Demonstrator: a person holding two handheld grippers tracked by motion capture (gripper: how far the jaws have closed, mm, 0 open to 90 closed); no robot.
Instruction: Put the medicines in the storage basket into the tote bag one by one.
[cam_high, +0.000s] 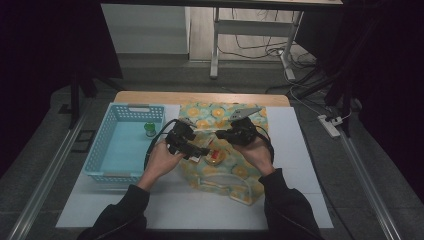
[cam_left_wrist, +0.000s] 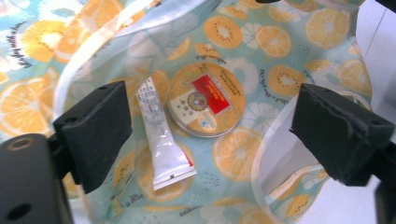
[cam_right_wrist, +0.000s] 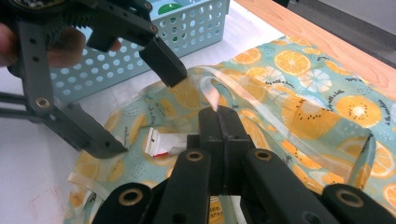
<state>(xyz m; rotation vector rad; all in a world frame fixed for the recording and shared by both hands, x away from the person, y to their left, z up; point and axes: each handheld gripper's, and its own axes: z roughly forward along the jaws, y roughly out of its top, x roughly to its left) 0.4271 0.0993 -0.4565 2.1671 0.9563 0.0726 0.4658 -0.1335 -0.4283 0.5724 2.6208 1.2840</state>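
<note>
Translucent plastic printed with orange slices forms the bag (cam_high: 220, 150) that lies on the white mat (cam_high: 300, 165) at the middle of the table, with a pale blue perforated basket (cam_high: 107, 165) just beside it on the person's left. Inside the bag, seen through its open mouth in the left gripper view, a white tube (cam_left_wrist: 161, 140) with a red-marked crimped end lies flat, and a round tin (cam_left_wrist: 207, 99) with a red label sits just beside it, the two near touching. The left gripper (cam_left_wrist: 210, 135) hangs over that opening with its jaws spread wide; nothing is between the pads, and both tube and tin lie below them, clear of contact. The right gripper (cam_right_wrist: 218, 122) has its jaws brought fully together on the clear rim of the bag, a strip of which rises out from between the tips and is held up off the mat. In the right gripper view the left gripper (cam_right_wrist: 140, 93) stands with one jaw tip at the raised rim and the other down at the bag's near edge, with the end of the tube visible between them. In the high view both hands meet over the bag, the left hand (cam_high: 162, 160) next to the basket. A small green-capped item (cam_high: 150, 129) stands in the far part of the basket; what it is cannot be told.
</note>
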